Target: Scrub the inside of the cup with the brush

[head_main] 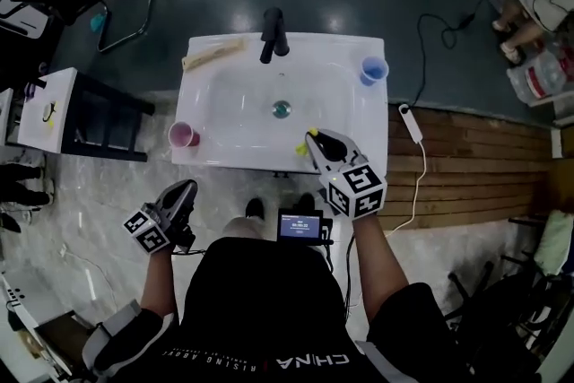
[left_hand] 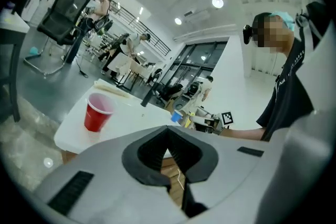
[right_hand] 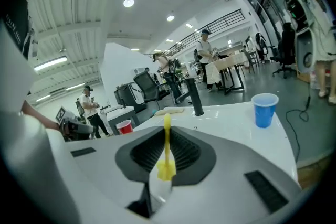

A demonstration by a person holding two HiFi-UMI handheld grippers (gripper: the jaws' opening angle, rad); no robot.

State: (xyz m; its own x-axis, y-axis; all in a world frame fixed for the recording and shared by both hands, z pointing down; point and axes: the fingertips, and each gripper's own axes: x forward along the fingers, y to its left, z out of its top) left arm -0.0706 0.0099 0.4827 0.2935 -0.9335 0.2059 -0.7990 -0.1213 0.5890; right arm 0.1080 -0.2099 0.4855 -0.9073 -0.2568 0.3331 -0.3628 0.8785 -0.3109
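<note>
brush (right_hand: 167, 134): lower end hidden between jaws | head view: mostly under right gripper (head_main: 314, 139)

Not much to read here. "CHINA" is printed in white across the black shirt (head_main: 269, 309), seen upside down in the head view, and the smaller line beside it looks like "RISING ABOVE". In the left gripper view, just "NA" is caught on that shirt. Digits are shown on the small screen (head_main: 300, 226), but they're too tiny to be read. Square coded markers are carried on the cubes of the left tongs (head_main: 184, 190) and the right tongs (head_main: 311, 139).
</note>
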